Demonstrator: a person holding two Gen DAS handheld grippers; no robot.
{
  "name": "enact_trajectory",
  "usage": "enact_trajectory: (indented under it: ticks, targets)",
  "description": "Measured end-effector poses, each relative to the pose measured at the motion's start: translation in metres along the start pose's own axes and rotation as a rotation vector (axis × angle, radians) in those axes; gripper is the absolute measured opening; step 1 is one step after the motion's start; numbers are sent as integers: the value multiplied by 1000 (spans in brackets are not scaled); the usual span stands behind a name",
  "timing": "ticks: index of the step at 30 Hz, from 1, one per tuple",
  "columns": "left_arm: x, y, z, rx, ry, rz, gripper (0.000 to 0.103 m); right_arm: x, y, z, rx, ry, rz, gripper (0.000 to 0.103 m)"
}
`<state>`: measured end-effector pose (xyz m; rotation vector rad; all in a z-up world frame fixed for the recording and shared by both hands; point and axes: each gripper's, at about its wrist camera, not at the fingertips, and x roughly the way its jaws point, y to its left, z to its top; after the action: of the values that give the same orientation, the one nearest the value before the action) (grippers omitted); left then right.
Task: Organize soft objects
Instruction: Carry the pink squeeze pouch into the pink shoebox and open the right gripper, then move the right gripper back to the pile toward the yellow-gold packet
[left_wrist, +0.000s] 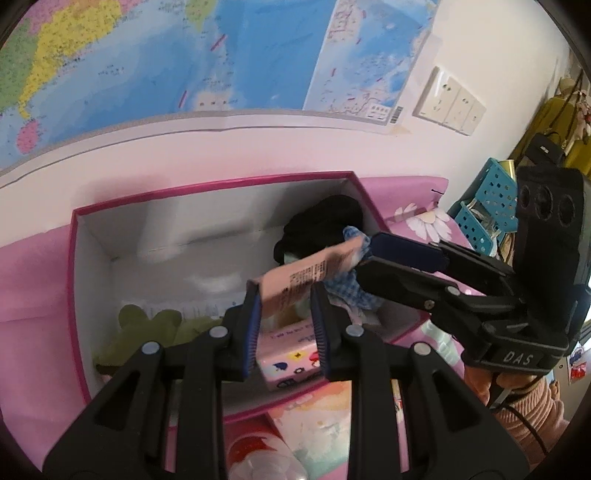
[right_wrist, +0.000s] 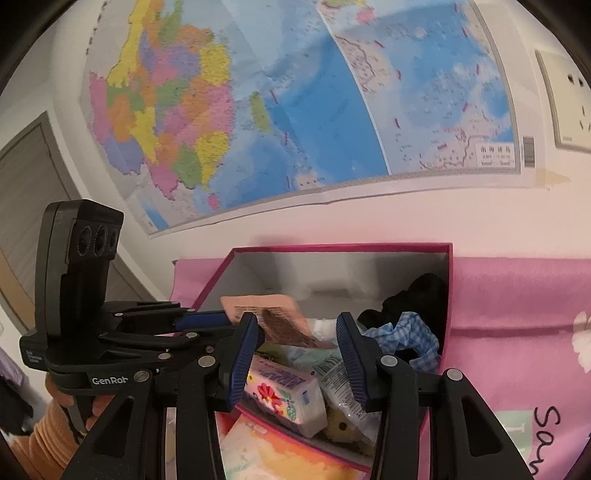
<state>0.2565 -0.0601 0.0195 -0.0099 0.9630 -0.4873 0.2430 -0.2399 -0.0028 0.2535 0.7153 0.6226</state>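
Left wrist view: left gripper (left_wrist: 285, 295) closed narrow on 1 peach-pink packet (left_wrist: 310, 271), held over the pink-rimmed box (left_wrist: 75, 258). Right gripper (left_wrist: 364, 254) pinching the packet's far end. Inside the box: 1 black cloth (left_wrist: 325, 218) at the far right corner, 1 blue checked cloth (left_wrist: 347, 291), 1 green plush (left_wrist: 147, 321) by the left wall, 1 pink tissue pack (left_wrist: 291, 360).

Right wrist view: right gripper (right_wrist: 297, 325) part open; contact with the packet (right_wrist: 269, 317) unclear here. Left gripper (right_wrist: 225, 319) clamped on its edge. 1 soap bar (right_wrist: 286, 397) below.
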Motion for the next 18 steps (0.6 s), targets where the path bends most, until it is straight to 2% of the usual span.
enact_trajectory:
  ticks: [5,11,15,18]
  targets:
    - [-4,8,3,-28,-19,15,28,0,-8,-4,26,4,-13,46]
    - [-29,4,-12,4,-82,46,28,-9,-14,-17,29,9,-26,46]
    - [-59,-3,-29,37,-157,24,28,-23,-12,-26,20,1,-20,46]
    - [-87,-8,-47,62,-219,-12,35,-37,-3,-33,2,-9,5,46]
